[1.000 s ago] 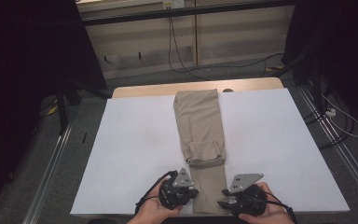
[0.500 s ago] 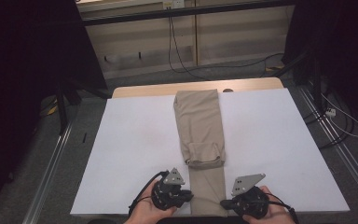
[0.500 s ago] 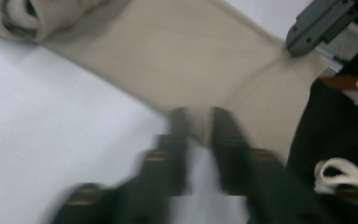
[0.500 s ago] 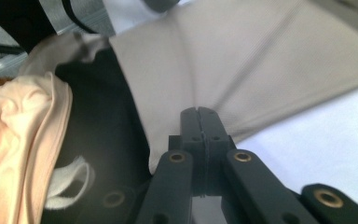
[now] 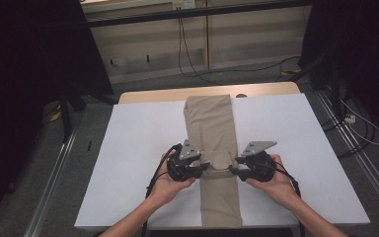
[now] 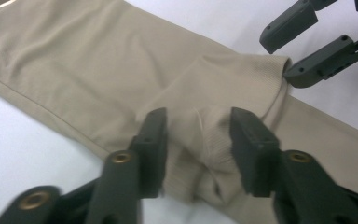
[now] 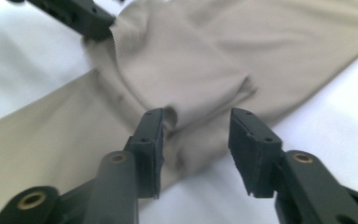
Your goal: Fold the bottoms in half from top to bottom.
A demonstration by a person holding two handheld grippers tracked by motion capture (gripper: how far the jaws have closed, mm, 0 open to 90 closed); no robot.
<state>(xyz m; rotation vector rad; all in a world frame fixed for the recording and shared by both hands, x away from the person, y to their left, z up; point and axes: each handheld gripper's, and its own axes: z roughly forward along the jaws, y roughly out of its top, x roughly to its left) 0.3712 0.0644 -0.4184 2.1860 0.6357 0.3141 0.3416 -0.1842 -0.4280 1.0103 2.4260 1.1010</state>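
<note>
Now both grippers have come away from the near edge of the counter (image 5: 128, 148) and sit farther in, one at each side of the tan trousers (image 5: 212, 123), which lie as a long folded strip down the middle of the white surface from the far edge to the near one. A second ago the hands were low at the near end of the strip; at this moment the left gripper (image 5: 203, 167) is against its left edge and the right gripper (image 5: 233, 170) against its right edge, about halfway along, at the folded-back hem (image 6: 242, 84) that lies across the strip. Both sets of jaws have just been opening: in the left gripper view the left gripper (image 6: 199, 140) stands spread with bunched ribbed cloth between the pads, and in the right gripper view the right gripper (image 7: 196, 140) is likewise spread with a small pucker of fabric beside its left pad. Neither seems to be pinching; the blur makes it hard to be sure the cloth is wholly free. I take this to mean that the near end has been carried up and laid down as a fold, and the hem is being released, so the next likely step is smoothing or a further fold.
</note>
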